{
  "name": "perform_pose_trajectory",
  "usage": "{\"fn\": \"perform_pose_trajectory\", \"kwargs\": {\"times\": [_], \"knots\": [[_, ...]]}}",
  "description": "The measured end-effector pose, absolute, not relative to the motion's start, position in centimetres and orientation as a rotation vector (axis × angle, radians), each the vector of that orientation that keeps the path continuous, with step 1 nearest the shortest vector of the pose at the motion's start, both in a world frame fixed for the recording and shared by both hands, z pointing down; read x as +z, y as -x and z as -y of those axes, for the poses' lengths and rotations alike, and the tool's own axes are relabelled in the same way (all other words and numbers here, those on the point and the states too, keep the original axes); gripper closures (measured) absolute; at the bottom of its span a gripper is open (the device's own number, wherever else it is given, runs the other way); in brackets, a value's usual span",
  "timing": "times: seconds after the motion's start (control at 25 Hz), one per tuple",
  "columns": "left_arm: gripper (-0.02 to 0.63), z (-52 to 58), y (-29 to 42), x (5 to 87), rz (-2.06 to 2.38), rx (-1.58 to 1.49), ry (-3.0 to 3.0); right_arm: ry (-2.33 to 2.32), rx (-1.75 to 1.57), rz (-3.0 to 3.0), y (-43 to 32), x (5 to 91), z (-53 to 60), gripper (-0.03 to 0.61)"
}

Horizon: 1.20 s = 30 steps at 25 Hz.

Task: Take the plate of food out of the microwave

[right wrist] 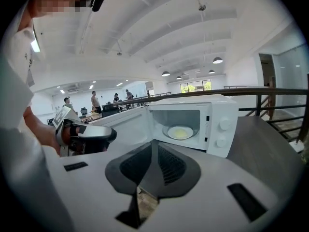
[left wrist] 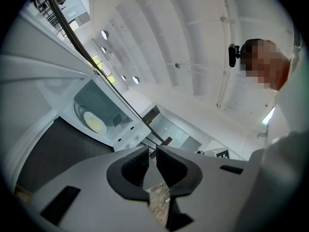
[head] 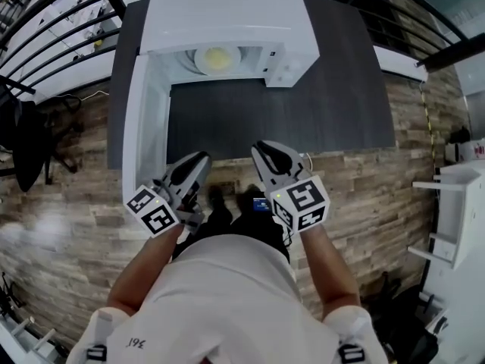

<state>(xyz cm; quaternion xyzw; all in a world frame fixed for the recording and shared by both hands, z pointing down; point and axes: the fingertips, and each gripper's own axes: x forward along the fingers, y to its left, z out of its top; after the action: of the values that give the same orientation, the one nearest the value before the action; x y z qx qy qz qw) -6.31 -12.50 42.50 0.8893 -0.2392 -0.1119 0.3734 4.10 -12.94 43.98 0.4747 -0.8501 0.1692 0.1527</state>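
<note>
A white microwave [head: 227, 14] stands on a dark grey table [head: 333, 89], its door [head: 148, 120] swung open to the left. Inside, a white plate with yellow food [head: 216, 58] rests on the turntable; the plate also shows small in the left gripper view [left wrist: 95, 122] and in the right gripper view [right wrist: 180, 132]. Both grippers hover at the table's near edge, well short of the microwave. My left gripper [head: 201, 159] [left wrist: 152, 150] has a narrow gap between its pads and holds nothing. On my right gripper [head: 261, 150] [right wrist: 154, 144] the pads meet, with nothing between them.
The open door [right wrist: 123, 127] juts toward me on the left side of the table. A black railing [head: 424, 21] runs behind it. A black chair [head: 30, 142] is at the left and a white shelf unit [head: 458, 203] at the right, on wood flooring. Several people [right wrist: 95, 100] stand far off.
</note>
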Motion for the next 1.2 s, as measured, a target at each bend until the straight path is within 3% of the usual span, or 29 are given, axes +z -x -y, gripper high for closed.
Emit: {"fn": "perform_pose_trajectory", "kwargs": {"times": [1.2], "knots": [[0.583,20.8,3.3,46.0,0.83,-0.279,-2.198,-1.041,0.342,2.407,-4.2,49.4,23.4,0.558]]}}
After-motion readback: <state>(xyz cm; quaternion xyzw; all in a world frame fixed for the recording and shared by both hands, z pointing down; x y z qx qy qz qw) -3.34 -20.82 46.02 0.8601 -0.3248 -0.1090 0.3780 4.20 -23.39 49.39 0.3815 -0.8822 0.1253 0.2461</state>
